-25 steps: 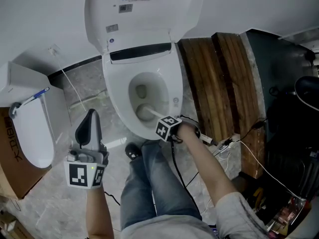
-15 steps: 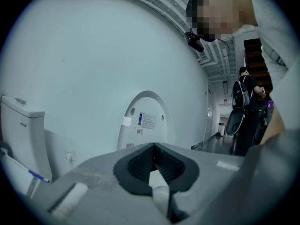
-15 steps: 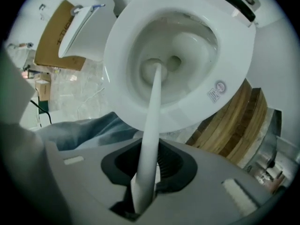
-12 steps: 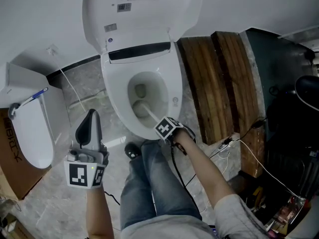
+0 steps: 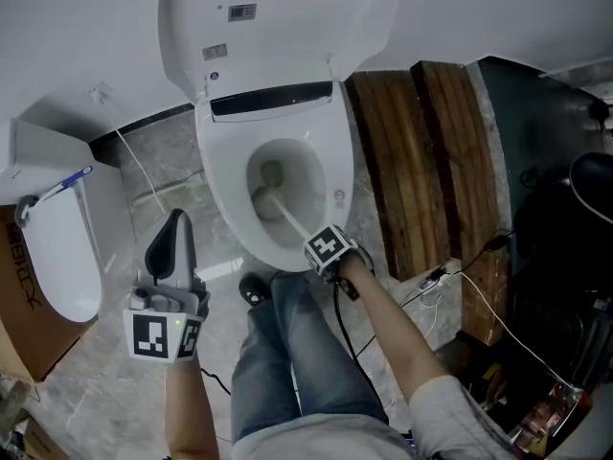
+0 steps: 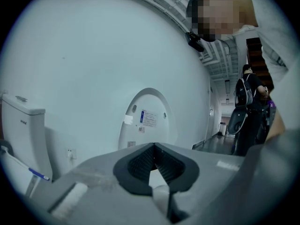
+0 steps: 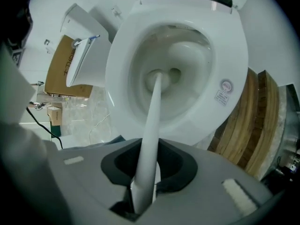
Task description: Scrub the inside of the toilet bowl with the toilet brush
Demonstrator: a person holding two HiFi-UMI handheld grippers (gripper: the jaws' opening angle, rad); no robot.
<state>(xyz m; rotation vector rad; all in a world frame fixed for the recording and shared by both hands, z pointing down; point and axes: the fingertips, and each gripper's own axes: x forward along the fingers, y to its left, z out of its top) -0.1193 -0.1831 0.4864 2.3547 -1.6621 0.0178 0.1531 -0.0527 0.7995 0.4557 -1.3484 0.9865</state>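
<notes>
The right gripper has its jaws clenched on the white handle of the toilet brush, which runs straight out from between them and down into the toilet bowl. The brush head sits low in the bowl, at the water and just beside the drain opening. In the head view the right gripper hovers over the front rim of the toilet bowl, and the toilet brush slants from it up and left toward the bowl's bottom. The lid stands raised against the wall.

The left gripper has its jaws closed together with nothing between them; it points at the wall and the raised lid. In the head view the left gripper is held over the marble floor, left of the bowl and well apart from it.

Wooden planks lie to the right of the toilet. A second white toilet stands at the left, with a cardboard box beside it.
</notes>
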